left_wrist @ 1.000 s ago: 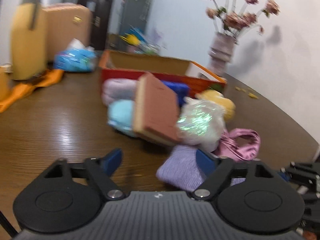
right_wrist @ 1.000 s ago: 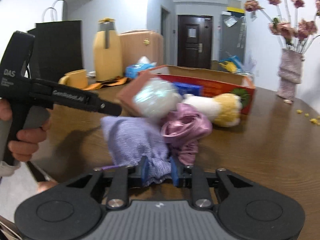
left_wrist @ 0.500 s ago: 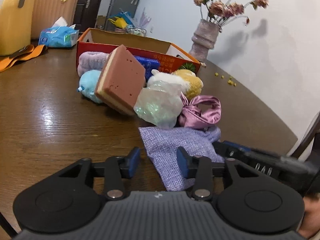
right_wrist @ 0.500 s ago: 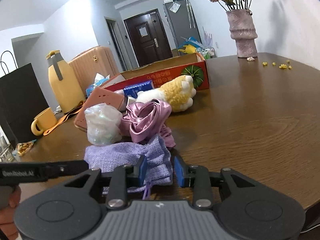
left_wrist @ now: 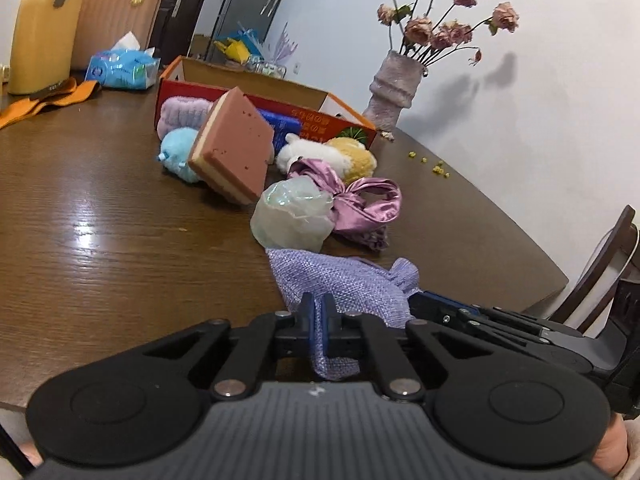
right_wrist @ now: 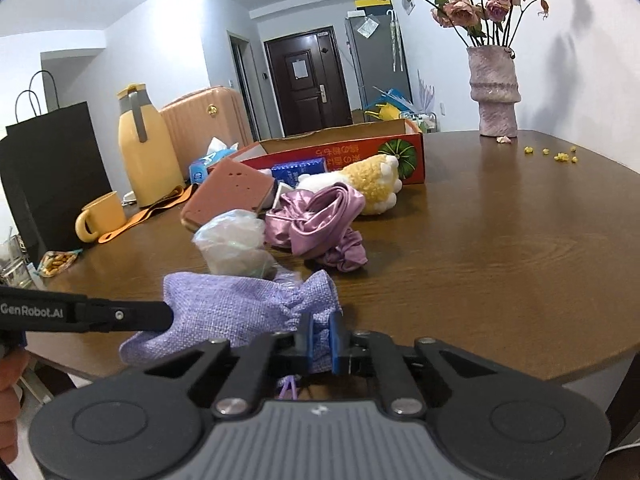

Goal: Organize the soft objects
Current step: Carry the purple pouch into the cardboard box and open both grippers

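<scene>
We pinch the lavender drawstring pouch (left_wrist: 340, 280) at the near edge of the desk (left_wrist: 100, 240): our left hand-held gripper (left_wrist: 319, 320) clamps one end, our right hand-held gripper (right_wrist: 320, 338) clamps its gathered mouth. Just beyond lie a clear plastic bag (left_wrist: 292, 216) and pink satin scrunchie (left_wrist: 360, 204).

Your left hand-held gripper (left_wrist: 319, 318) was wide open a second ago. Half a second ago it was closing around the edge of the woven purple cloth pouch (left_wrist: 344, 280). Now its blue fingers (left_wrist: 308, 320) pinch that edge tight. Your right hand-held gripper (right_wrist: 321, 338) squeezed tighter on the pouch's gathered end too. The pouch was bunched up before, and now it is stretched out between your two grippers.
</scene>
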